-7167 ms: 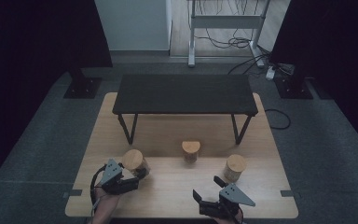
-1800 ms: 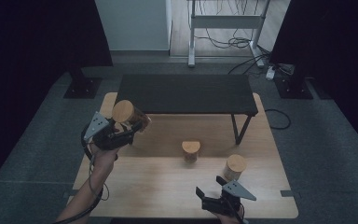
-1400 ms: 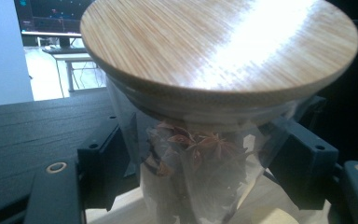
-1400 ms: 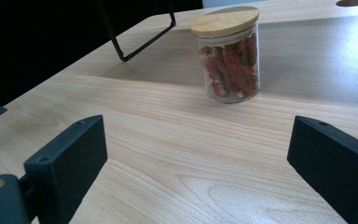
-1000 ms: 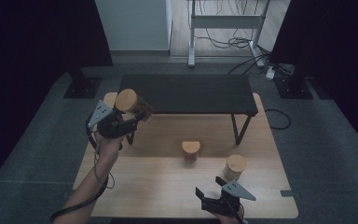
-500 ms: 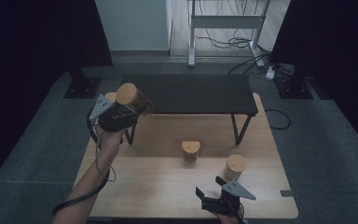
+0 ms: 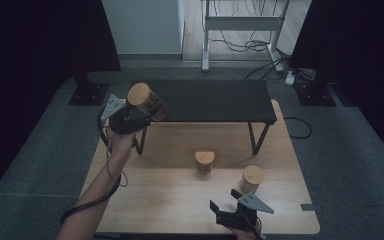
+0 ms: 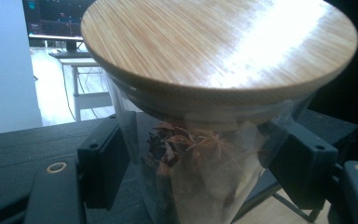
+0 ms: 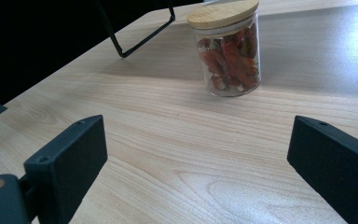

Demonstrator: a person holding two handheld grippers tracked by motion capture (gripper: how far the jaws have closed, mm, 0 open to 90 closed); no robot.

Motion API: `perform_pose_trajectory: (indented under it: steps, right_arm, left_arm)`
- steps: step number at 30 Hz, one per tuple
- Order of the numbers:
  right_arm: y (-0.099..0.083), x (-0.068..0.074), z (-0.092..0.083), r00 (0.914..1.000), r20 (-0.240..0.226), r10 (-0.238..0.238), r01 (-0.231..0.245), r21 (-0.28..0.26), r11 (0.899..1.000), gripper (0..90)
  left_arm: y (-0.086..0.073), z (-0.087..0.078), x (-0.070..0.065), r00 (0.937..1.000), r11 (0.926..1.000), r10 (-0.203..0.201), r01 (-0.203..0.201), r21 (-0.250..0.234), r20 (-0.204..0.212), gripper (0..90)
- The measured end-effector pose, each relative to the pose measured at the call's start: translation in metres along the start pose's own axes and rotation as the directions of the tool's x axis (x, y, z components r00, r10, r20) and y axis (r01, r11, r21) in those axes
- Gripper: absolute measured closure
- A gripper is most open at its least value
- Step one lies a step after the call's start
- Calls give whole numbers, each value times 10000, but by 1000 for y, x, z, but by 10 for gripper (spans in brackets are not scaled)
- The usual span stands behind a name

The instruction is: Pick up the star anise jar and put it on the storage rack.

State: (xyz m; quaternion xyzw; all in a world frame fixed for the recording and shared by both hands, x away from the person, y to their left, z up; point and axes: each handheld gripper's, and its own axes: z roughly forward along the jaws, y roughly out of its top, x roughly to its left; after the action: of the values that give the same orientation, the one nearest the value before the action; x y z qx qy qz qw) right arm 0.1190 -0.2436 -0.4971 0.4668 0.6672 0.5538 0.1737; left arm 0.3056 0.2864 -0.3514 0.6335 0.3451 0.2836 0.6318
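My left gripper point(image 7: 146, 114) is shut on a glass jar point(image 7: 153, 107) with a round wooden lid point(image 7: 141, 94), held tilted in the air at the left end of the low black bench point(image 7: 215, 100). In the left gripper view the jar point(image 8: 200, 154) holds star anise, and both pads point(image 8: 103, 164) press on its glass under the lid point(image 8: 214, 42). My right gripper point(image 7: 219, 216) rests open near the front edge of the wooden table point(image 7: 170, 200). Ahead of its wide-apart jaws point(image 9: 200, 161) stands a jar of red chillies point(image 9: 230, 53), well clear of them.
Two more lidded jars stand on the wooden table: one in the middle point(image 7: 204, 162), one to its right point(image 7: 252, 178). The bench's thin black legs point(image 7: 257, 137) stand on the table's far half. Grey floor surrounds the table; cables point(image 7: 300, 125) lie at the right.
The left hand has lifted the jar from the table's front left and carried it up and away, lately rightward to the bench's left end. The right gripper has stayed put.
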Motion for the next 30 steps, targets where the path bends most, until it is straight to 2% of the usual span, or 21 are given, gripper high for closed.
perform_pose_trajectory:
  steps: [9, 13, 20, 23, 30]
  right_arm:
    - [0, -1, -1, 10000, -22, 15, -15, -21, 10000, 44]
    - [0, -2, -1, 10000, -50, 21, -21, -18, 10000, 44]
    - [1, -3, 0, 10000, -77, 35, -35, 7, 10000, 43]
    - [1, -3, 0, 10000, -85, 39, -39, 13, 10000, 44]
    - [1, -3, 0, 10000, -70, 41, -41, 1, 10000, 44]
  left_arm:
    - [3, 10, 1, 9999, 10000, -3, 4, 35, -123, 262]
    - [7, 16, 0, 9994, 9995, 287, -285, 102, -212, 262]
    - [10, 23, -1, 9993, 9996, 288, -288, 18, -228, 262]
    - [11, 26, -2, 9984, 9988, 480, -478, 90, -284, 262]
    - [12, 33, -1, 9986, 9990, 428, -423, 142, -319, 262]
